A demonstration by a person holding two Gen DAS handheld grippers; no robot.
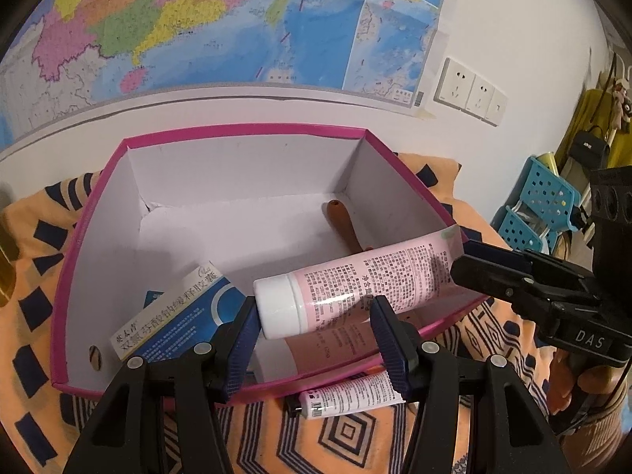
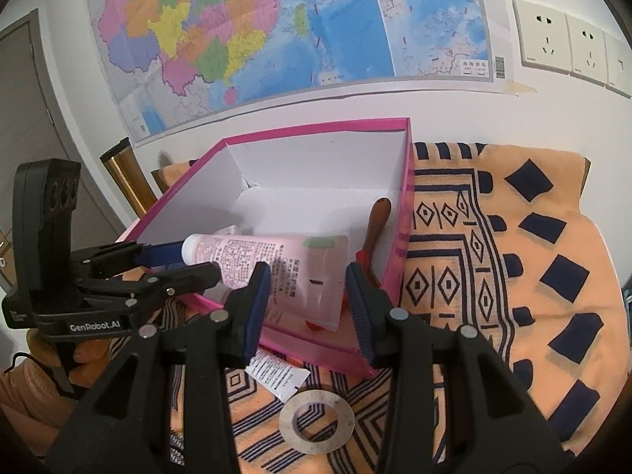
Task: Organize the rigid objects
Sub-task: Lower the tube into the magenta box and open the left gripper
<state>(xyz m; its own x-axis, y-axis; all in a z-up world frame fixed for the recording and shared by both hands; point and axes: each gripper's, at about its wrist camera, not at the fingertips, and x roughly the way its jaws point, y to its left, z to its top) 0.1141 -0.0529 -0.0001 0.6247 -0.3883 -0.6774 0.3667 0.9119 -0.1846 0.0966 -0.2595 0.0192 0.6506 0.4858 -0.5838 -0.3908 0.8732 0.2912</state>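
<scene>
The left claw (image 1: 314, 345) has its fingers apart, the white cap of the pink tube (image 1: 367, 286) sitting between them; the left finger pad looks to touch the cap, while the right finger pad stands clear of the tube. The right claw (image 2: 310, 302) is also spread wide, with the flat crimped end of the pink tube (image 2: 276, 264) between its fingers and a gap showing on each side. Whether either claw carries the tube's weight cannot be told.

The tube lies tilted across the near right corner of the pink box (image 1: 79, 237), cap end low over the inside, flat end raised above the right wall. Inside the box, against its near wall to the left of the tube's cap, leans a blue and white medicine carton (image 1: 177, 316). Deeper in the box, beside the right wall, lies a brown-handled tool (image 1: 345, 225); in the right wrist view a red part shows at its near end.

Just outside the box's near wall, on the orange patterned cloth (image 2: 513, 276), lies a small white tube (image 1: 347, 397) with a black cap. Nearer than the box in the right wrist view, a flat metal ring (image 2: 316, 420) rests on the cloth, just beside that small tube's flat end.

Behind the box, a map (image 2: 276, 31) hangs on the wall, with white sockets (image 2: 568, 43) to its right
</scene>
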